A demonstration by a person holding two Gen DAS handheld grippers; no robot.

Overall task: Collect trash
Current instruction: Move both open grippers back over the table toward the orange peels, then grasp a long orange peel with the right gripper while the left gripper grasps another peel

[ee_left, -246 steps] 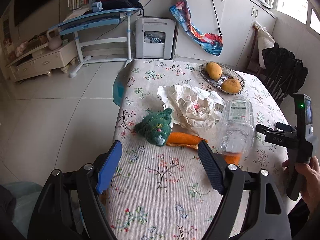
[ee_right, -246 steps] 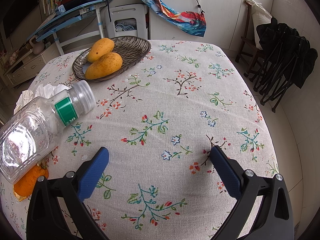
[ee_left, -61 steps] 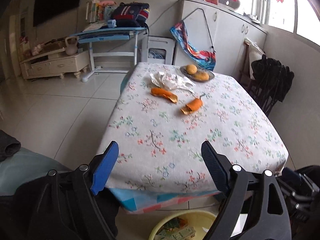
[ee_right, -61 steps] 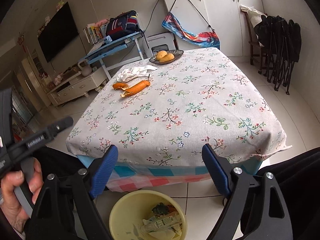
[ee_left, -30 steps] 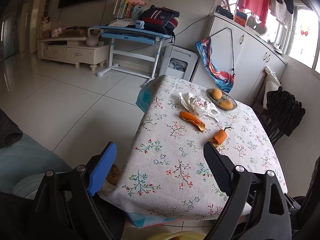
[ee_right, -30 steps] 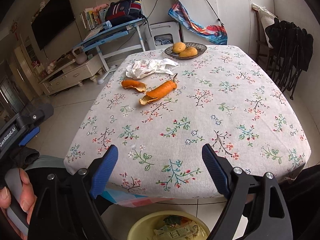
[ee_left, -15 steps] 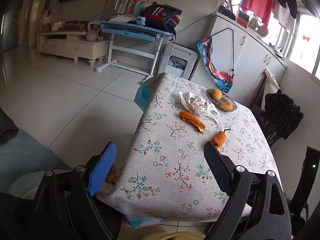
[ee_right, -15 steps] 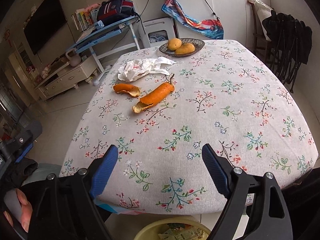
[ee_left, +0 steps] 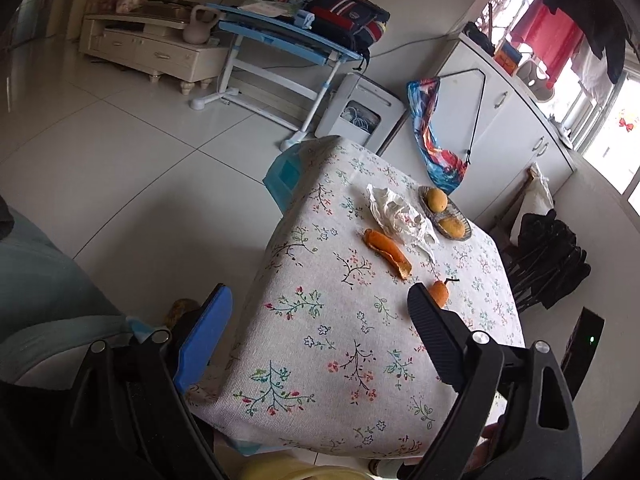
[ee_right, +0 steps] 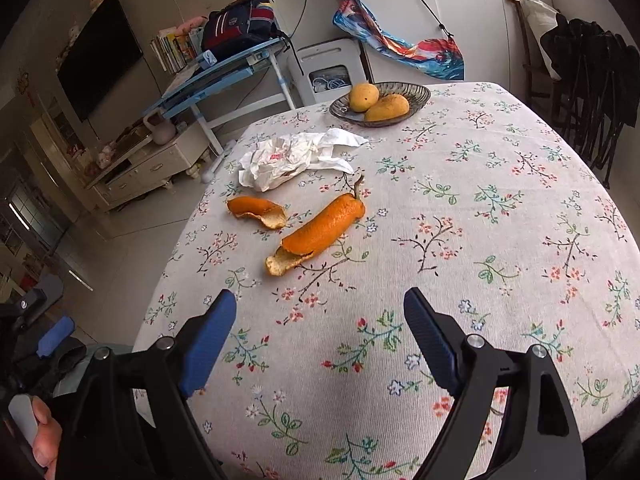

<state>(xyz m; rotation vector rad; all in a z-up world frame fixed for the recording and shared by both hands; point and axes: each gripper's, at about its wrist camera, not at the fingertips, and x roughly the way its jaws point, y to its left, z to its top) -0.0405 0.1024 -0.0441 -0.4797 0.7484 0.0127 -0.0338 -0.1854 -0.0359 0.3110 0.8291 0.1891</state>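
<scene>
- right gripper (ee_right: 320,332) hangs above the flowered tablecloth (ee_right: 500,208), fingers spread wide, holding nothing.
- left gripper (ee_left: 316,332) is likewise spread and empty.
- long orange peel strip (ee_right: 320,232) lies just beside the crumpled white paper wrapper (ee_right: 296,158); curled smaller orange peel (ee_right: 258,210) lies near it too.

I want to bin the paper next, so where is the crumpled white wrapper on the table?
In the right wrist view, the crumpled white wrapper lies on the tablecloth left of centre, between the fruit dish beyond it and the smaller orange peel nearer the camera.
</scene>
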